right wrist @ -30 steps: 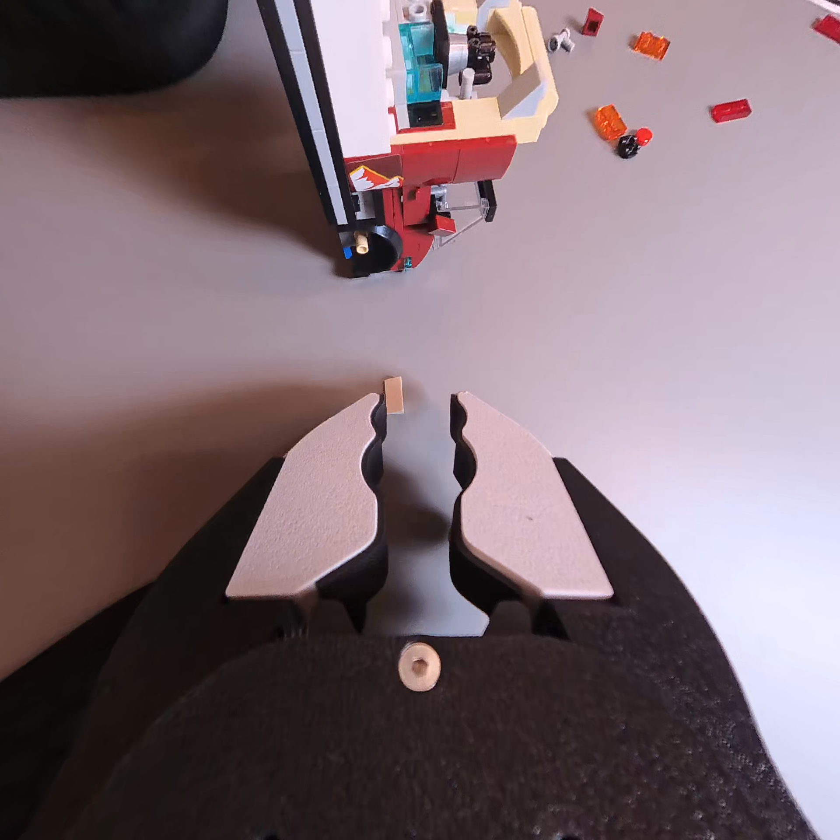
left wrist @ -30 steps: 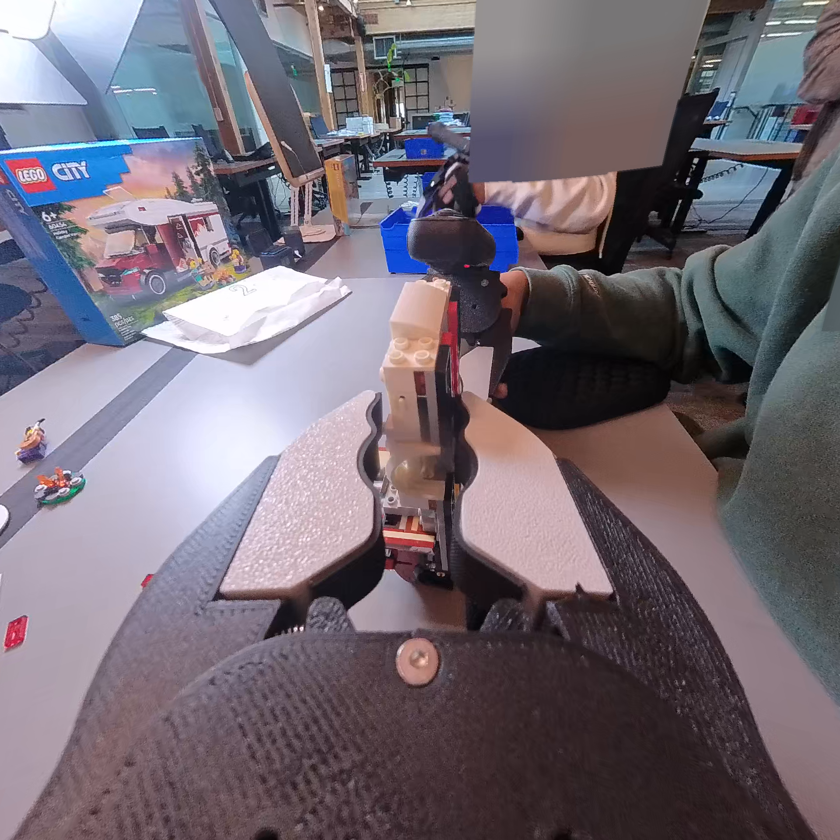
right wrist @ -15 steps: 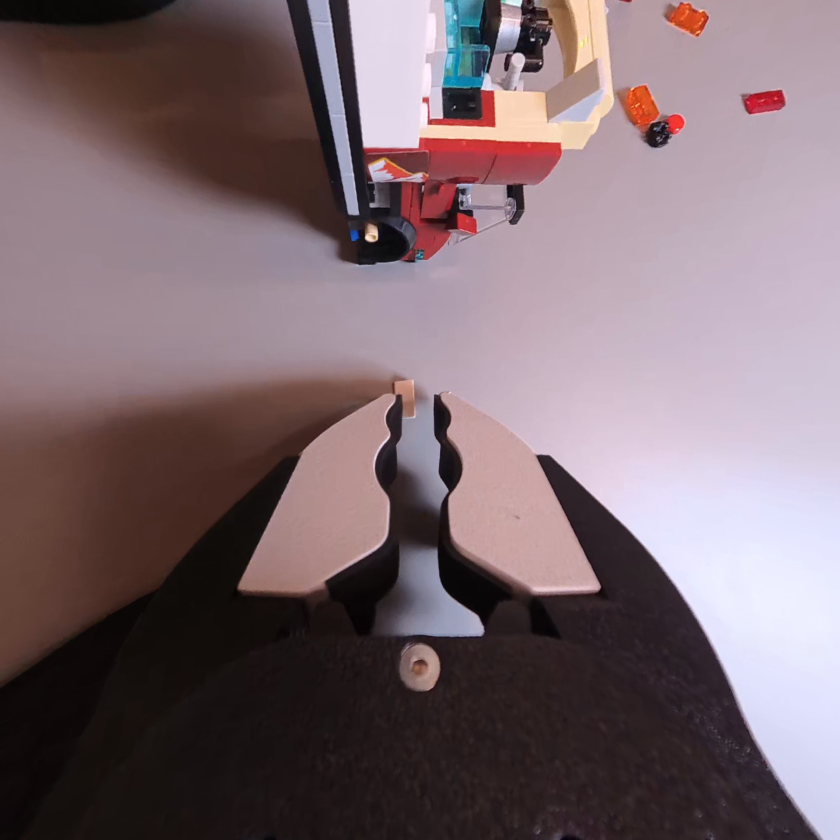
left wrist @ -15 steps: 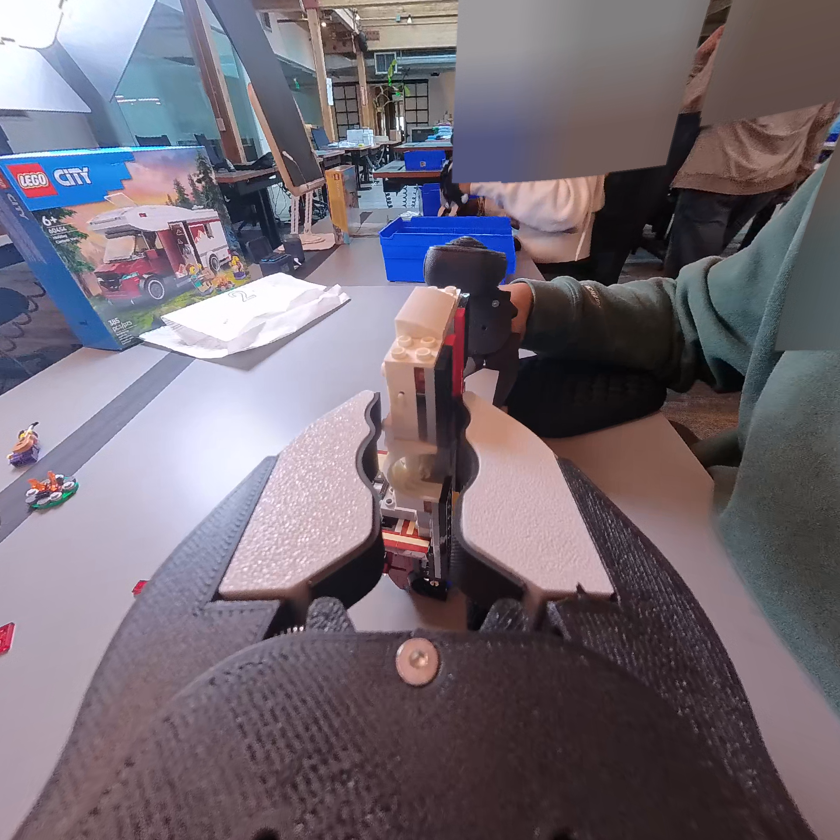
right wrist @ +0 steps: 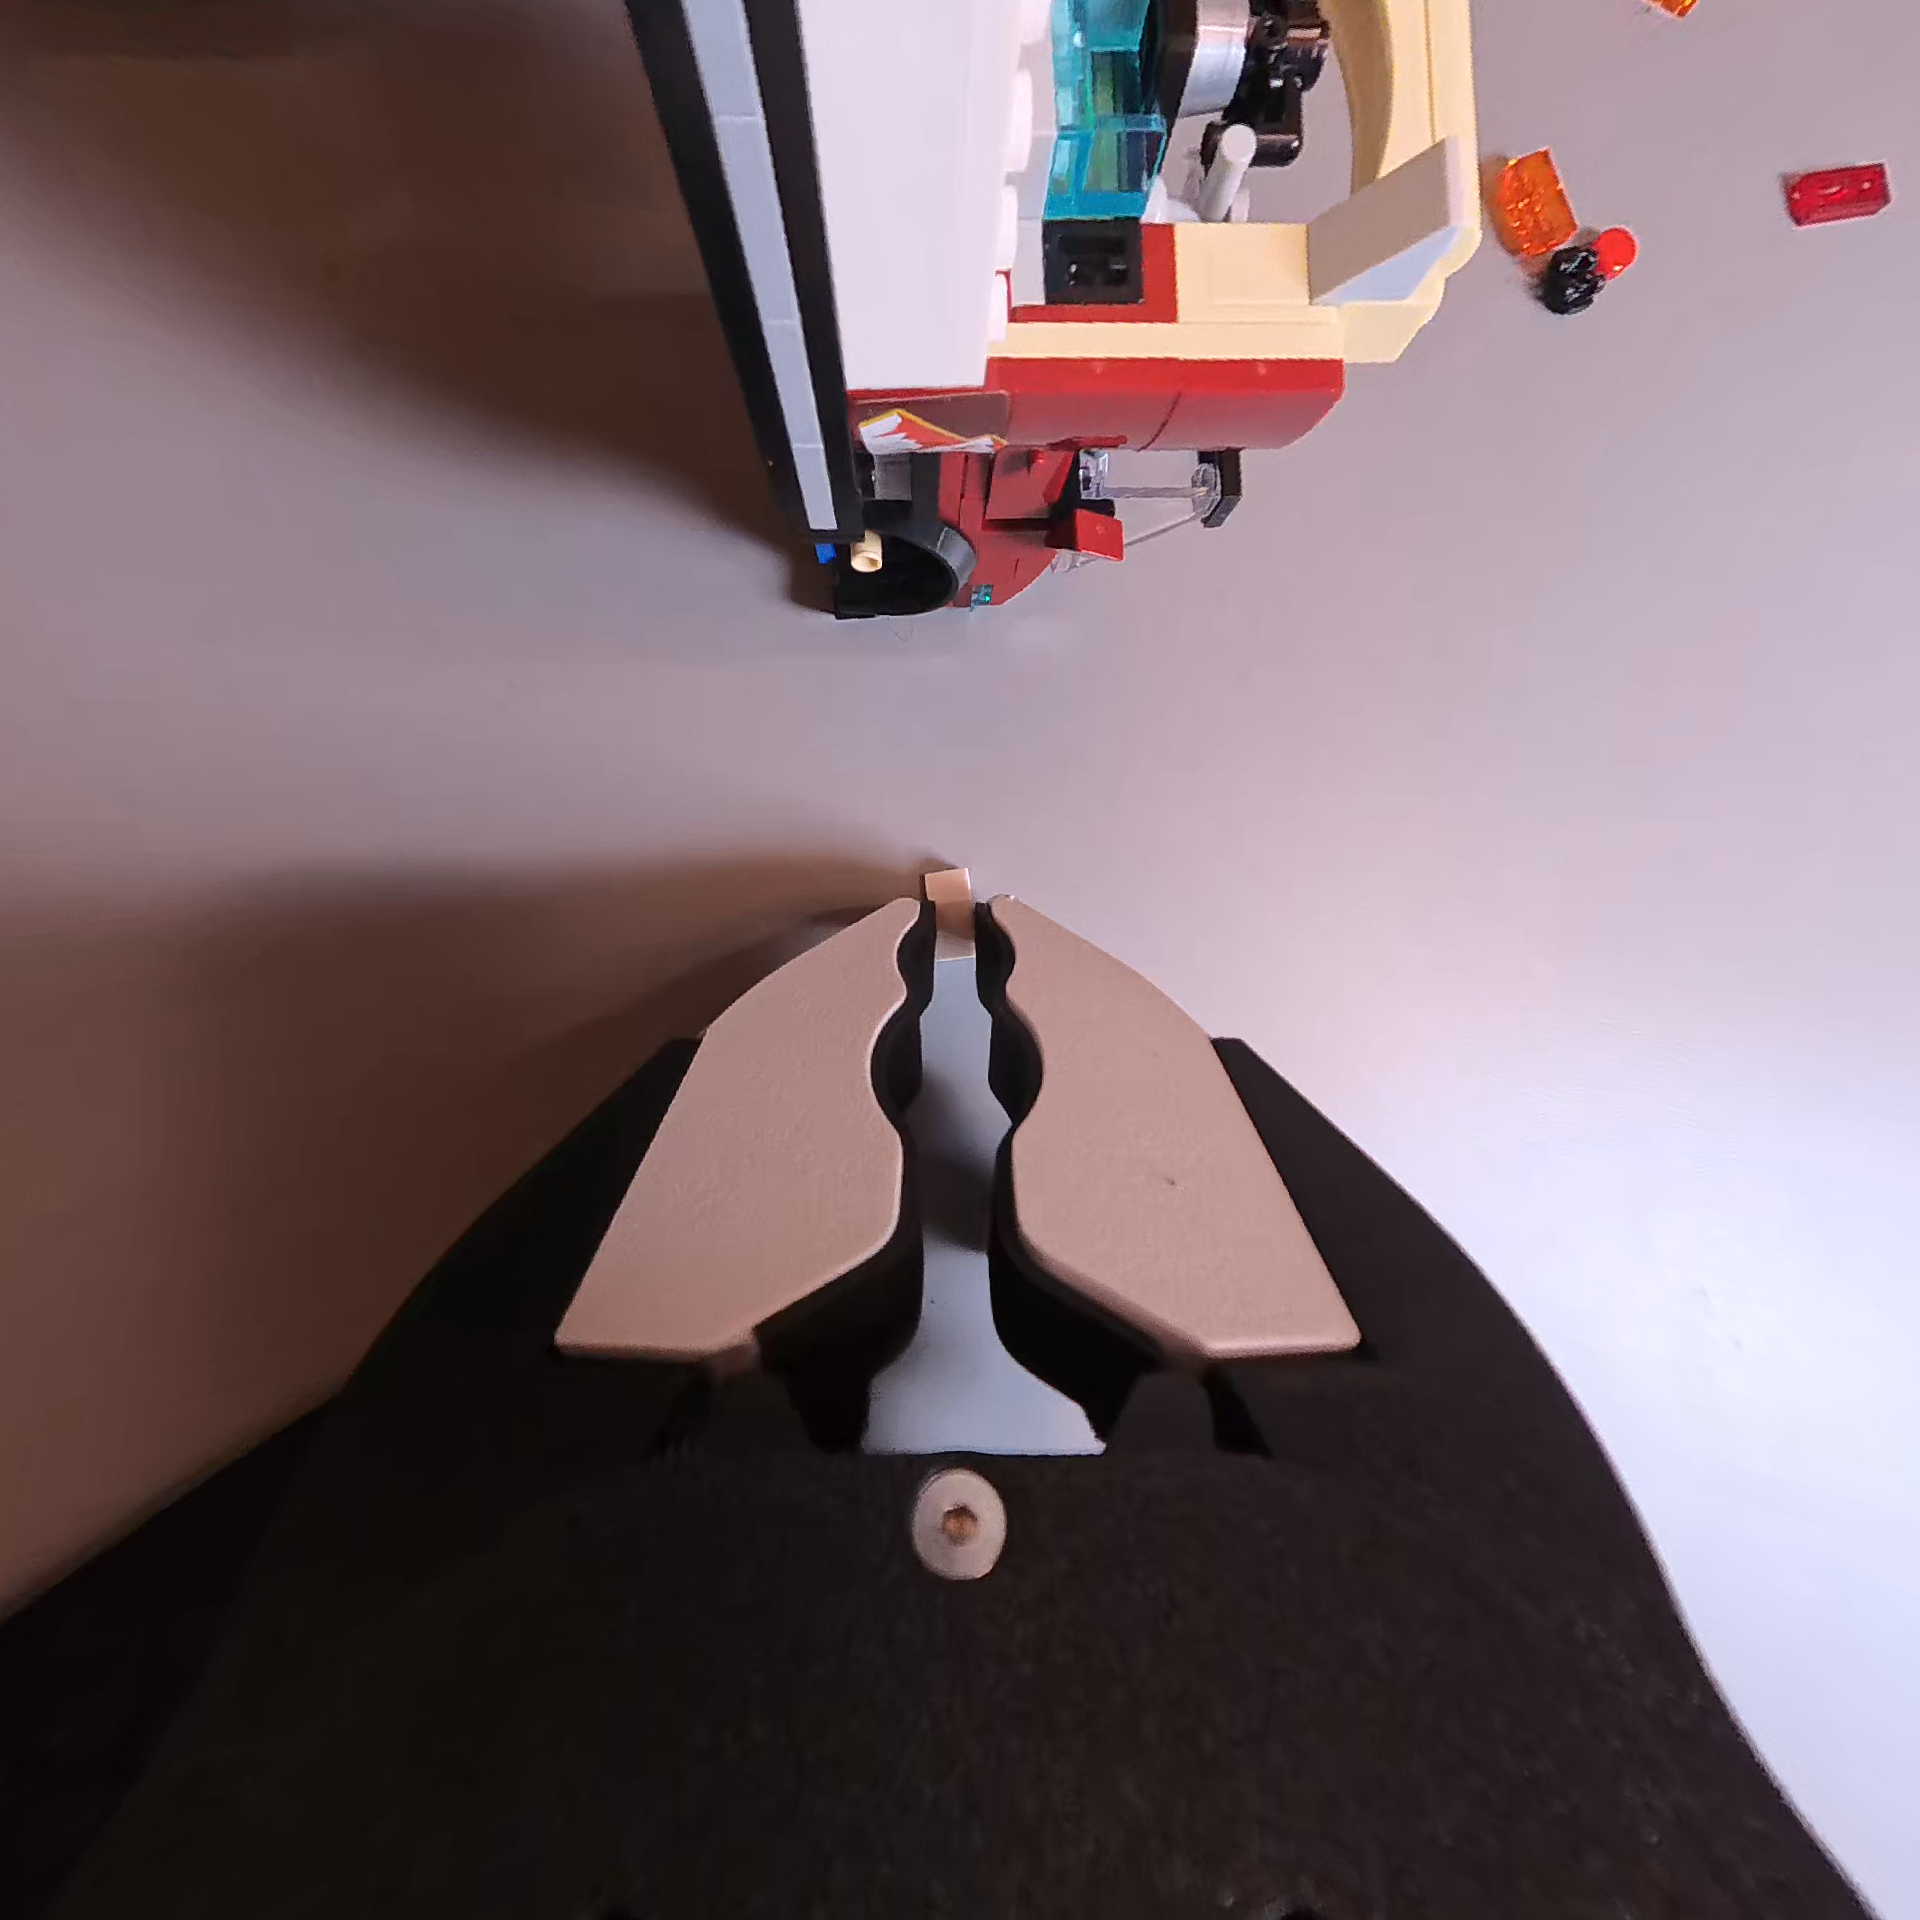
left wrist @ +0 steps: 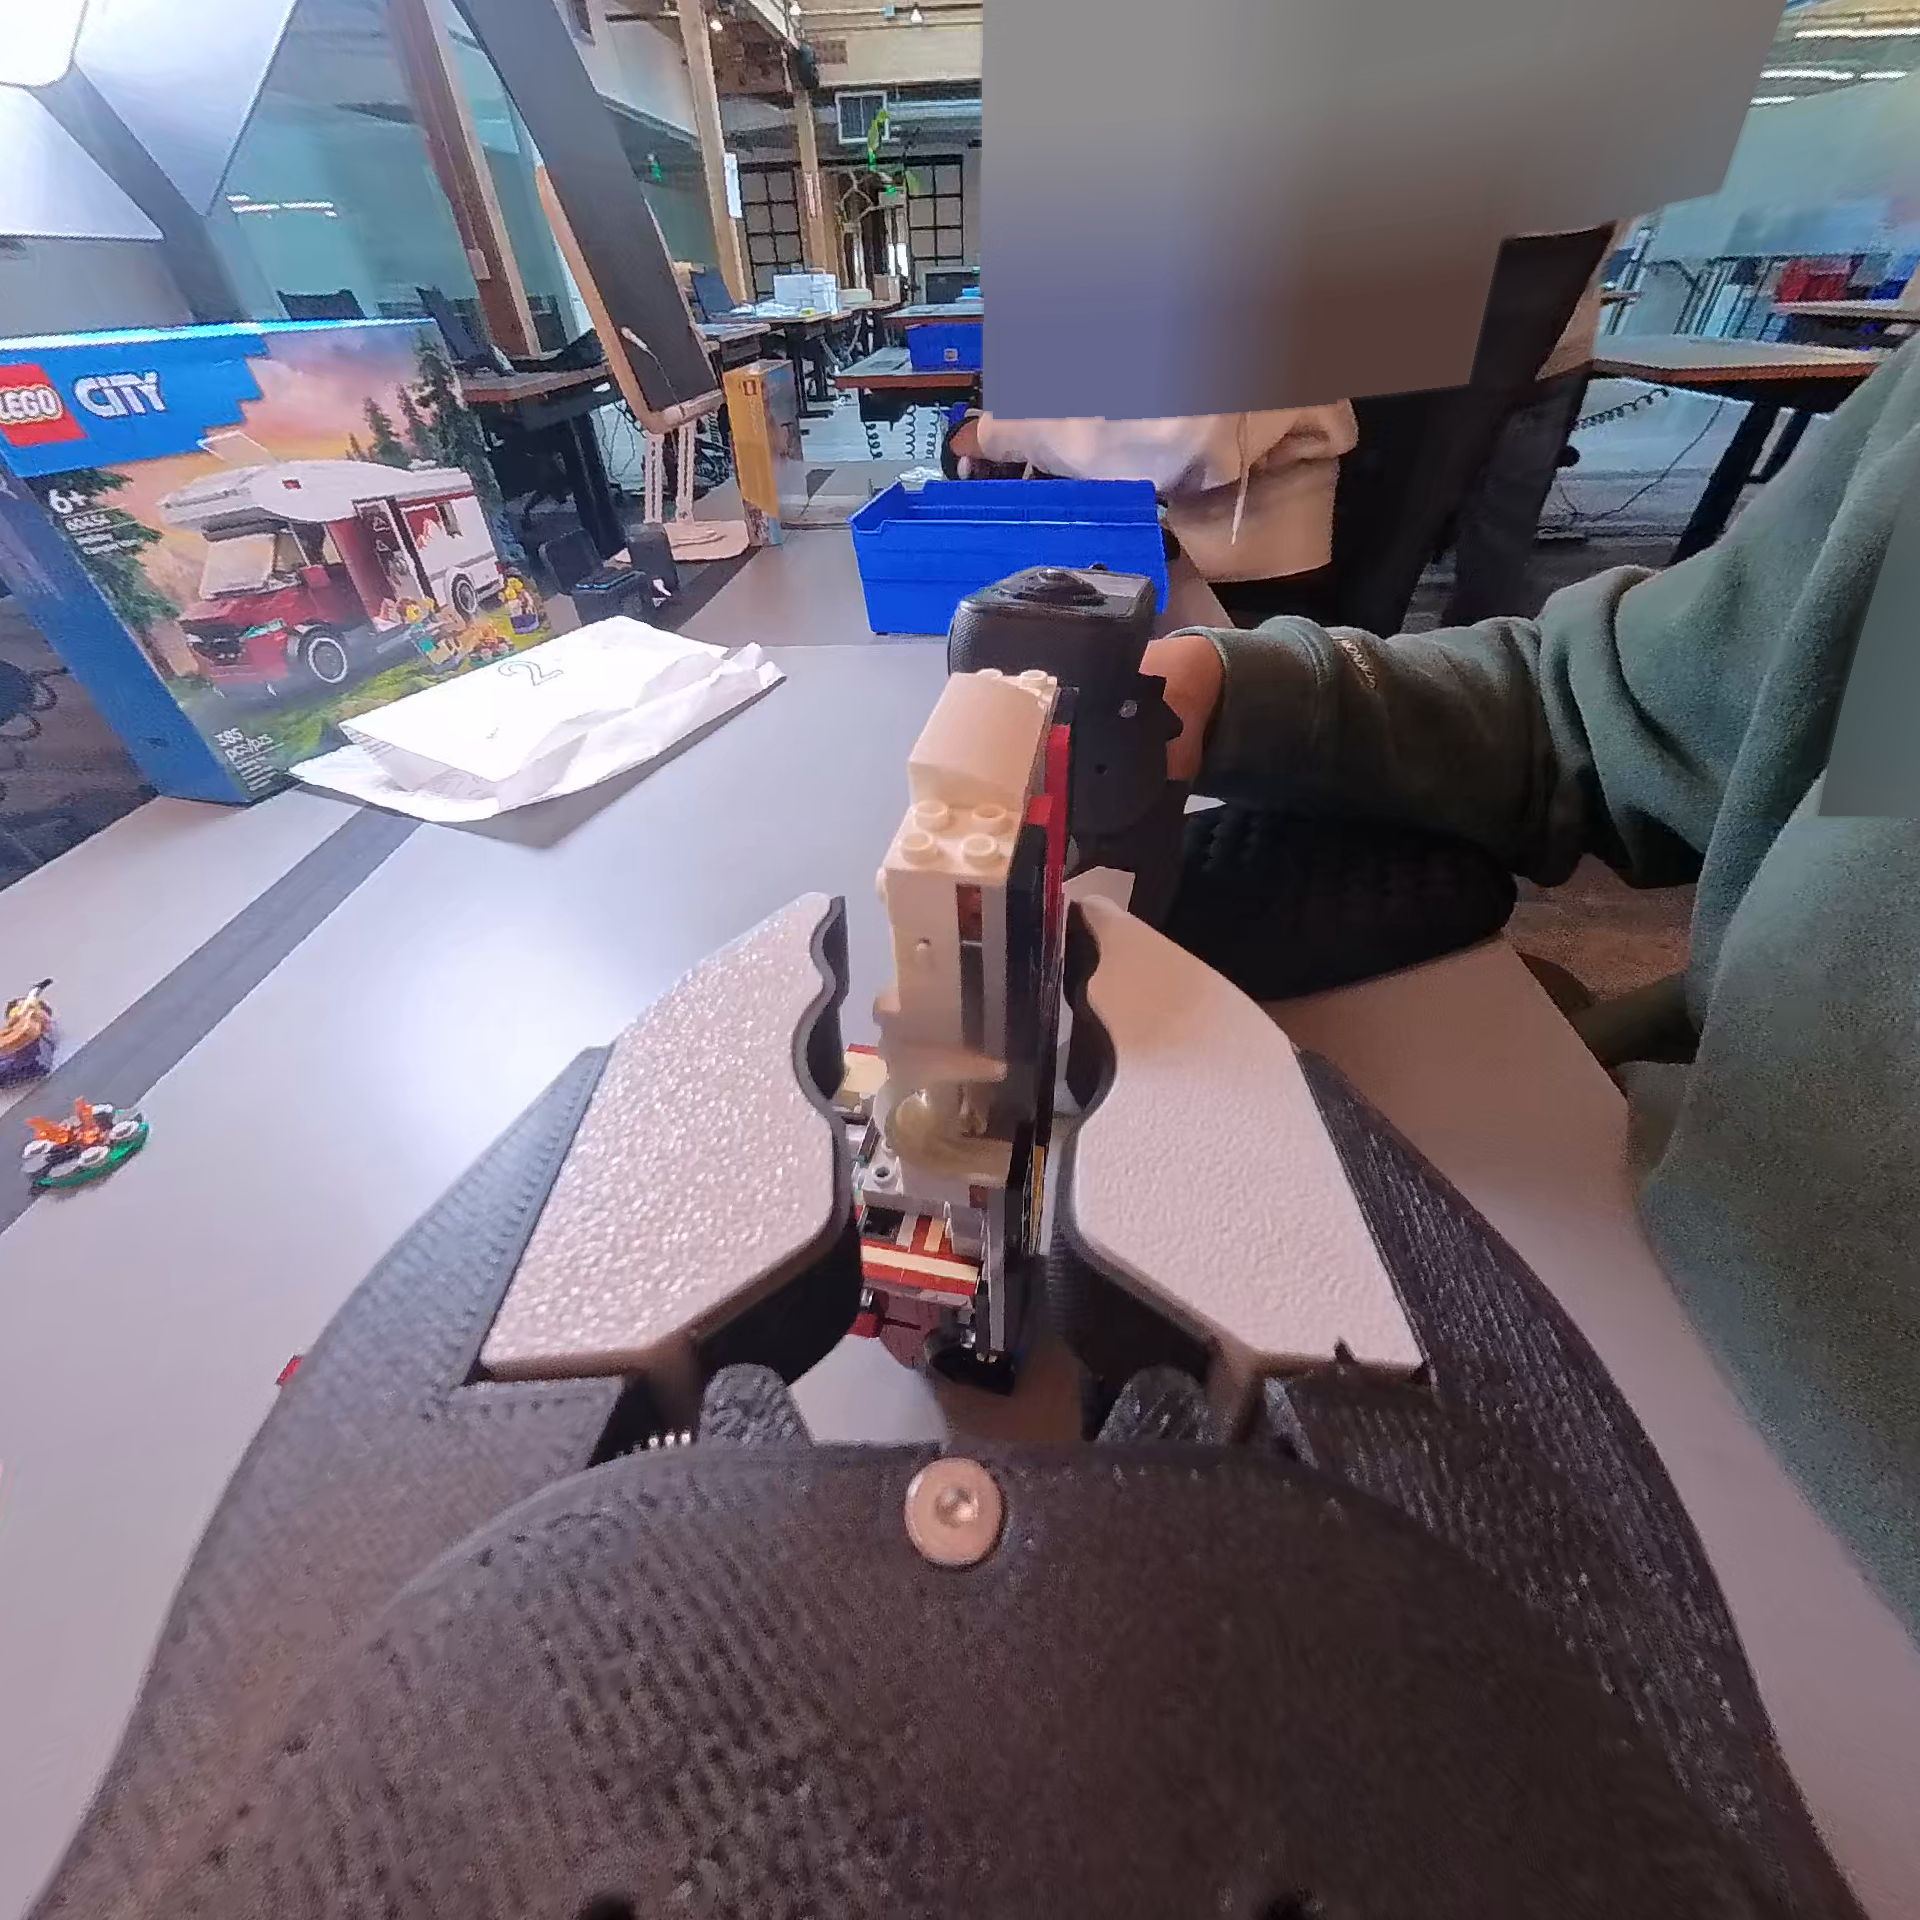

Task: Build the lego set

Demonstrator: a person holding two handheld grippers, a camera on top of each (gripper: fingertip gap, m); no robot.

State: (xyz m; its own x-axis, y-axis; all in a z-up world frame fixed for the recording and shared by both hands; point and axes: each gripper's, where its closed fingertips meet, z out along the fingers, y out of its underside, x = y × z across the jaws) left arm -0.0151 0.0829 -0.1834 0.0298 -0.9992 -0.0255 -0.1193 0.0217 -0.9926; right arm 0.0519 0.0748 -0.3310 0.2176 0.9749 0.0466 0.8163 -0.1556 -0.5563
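1. The left gripper (left wrist: pixel 951 925) is clamped on a partly built lego camper van (left wrist: pixel 966 997), its two pale pads pressing the model's sides. The model stands on end on the grey table (left wrist: pixel 416 997), nose down, its white studded bricks pointing up.
2. In the right wrist view the same model (right wrist: pixel 997 260) shows its black and grey underside, dark red cab, cream interior and a transparent blue piece; its nose touches the tabletop (right wrist: pixel 1455 831).
3. The right gripper (right wrist: pixel 954 914) is nearly closed, pinching a small tan lego piece (right wrist: pixel 948 889) at its fingertips, just above or on the table; contact with the surface cannot be told. The piece lies near the model's nose but apart from it.
4. Loose pieces lie toward the table's far right in that view: an orange transparent tile (right wrist: pixel 1536 200), a red tile (right wrist: pixel 1837 193) and a small black and red part (right wrist: pixel 1584 268).
5. In the left wrist view, the right gripper's black body (left wrist: pixel 1060 644) rises just behind the model, held by a hand in a green sleeve (left wrist: pixel 1507 727).
6. Toward the far left edge stand the lego box (left wrist: pixel 239 540) and a white paper bag (left wrist: pixel 540 717). A small campfire build (left wrist: pixel 83 1138) lies near the left edge.
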